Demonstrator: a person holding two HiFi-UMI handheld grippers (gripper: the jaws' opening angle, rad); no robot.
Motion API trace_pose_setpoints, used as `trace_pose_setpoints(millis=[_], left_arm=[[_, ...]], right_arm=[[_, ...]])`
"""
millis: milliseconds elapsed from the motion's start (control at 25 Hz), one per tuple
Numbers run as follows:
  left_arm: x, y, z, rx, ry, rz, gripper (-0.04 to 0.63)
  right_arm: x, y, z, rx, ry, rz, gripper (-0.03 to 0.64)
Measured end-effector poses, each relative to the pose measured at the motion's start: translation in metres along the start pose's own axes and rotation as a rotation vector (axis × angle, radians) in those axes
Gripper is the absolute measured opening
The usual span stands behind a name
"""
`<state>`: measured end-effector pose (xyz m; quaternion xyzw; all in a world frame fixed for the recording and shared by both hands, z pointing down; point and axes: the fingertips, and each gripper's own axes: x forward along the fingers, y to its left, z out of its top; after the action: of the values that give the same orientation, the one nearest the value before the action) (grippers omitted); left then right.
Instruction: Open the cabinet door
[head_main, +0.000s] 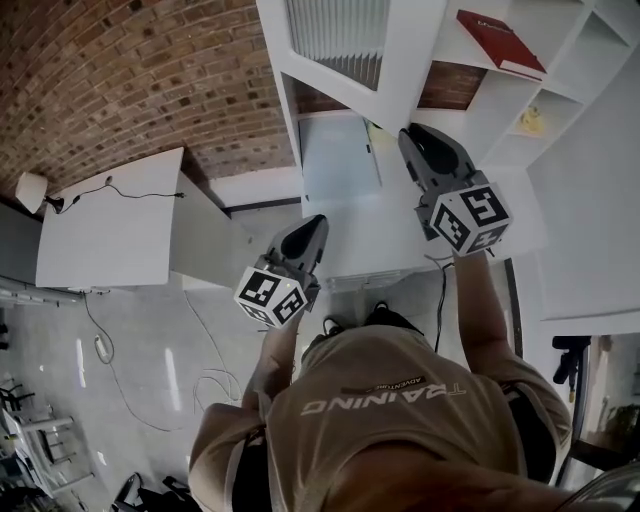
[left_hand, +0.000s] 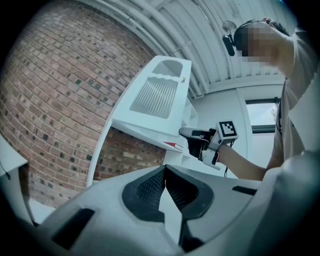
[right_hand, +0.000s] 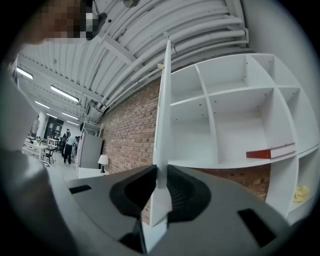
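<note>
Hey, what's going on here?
A person is opening a white cabinet door, with a hand-held tool in each hand. The right tool is clamped on the door's edge, and the door stands swung out from the shelves. The left tool is shut and holds nothing.

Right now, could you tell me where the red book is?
The red book lies flat on a white shelf at the head view's top right, right of the open cabinet door.
</note>
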<state>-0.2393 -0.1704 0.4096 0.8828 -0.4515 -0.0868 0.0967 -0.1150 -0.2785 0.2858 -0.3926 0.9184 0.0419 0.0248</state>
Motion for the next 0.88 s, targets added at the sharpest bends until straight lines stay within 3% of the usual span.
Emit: trace_pose_setpoints(millis=[400,880], left_arm=[[-0.009,-0.011,0.003,-0.014,0.012,0.050,0.008],[-0.026,-0.018,-0.014,0.009,0.034,0.234,0.008]], right_arm=[[-0.004,0.015,0.000,-0.012,-0.006,0.041,0.064],[-0.007,0.020,0.002,0.049,-0.092,0.115,0.064]])
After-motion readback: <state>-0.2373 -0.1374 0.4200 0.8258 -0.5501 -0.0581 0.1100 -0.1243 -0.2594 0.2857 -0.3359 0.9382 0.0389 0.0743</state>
